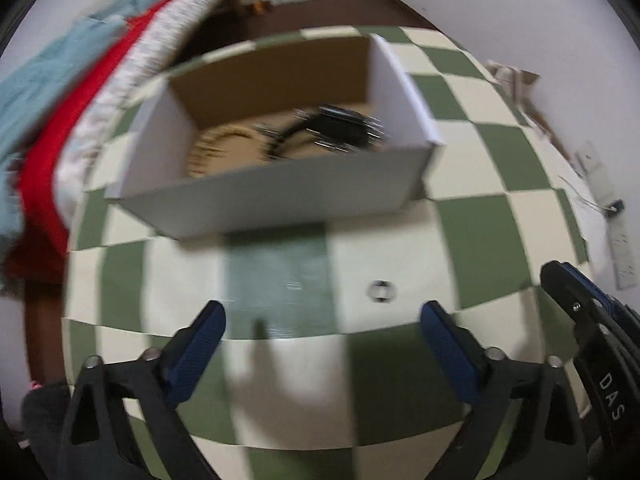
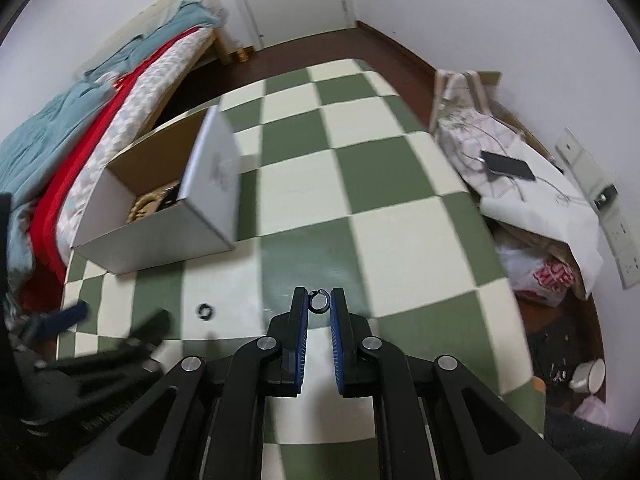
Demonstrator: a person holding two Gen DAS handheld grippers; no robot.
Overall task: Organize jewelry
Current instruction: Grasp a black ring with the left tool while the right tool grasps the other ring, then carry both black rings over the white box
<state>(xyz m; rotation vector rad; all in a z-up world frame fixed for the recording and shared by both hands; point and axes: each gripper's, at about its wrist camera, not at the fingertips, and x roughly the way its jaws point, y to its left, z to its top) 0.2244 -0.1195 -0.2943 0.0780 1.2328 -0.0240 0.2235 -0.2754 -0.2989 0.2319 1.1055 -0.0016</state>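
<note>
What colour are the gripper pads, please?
Blue, clearest on the right gripper in the right wrist view.

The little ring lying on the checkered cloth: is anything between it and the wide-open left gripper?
No. In the left wrist view, only bare checkered cloth separates the ring from the left gripper.

The surface (image 2: pixel 380 220) wears a green-and-cream checkerboard. The cardboard box (image 2: pixel 160 236) is white outside, plain brown inside. Both grippers are black with blue pads (image 2: pixel 336 344) (textured on the left one). The small ring (image 2: pixel 319 303) is dark; the bed (image 2: pixel 60 148) carries teal and red covers.
</note>
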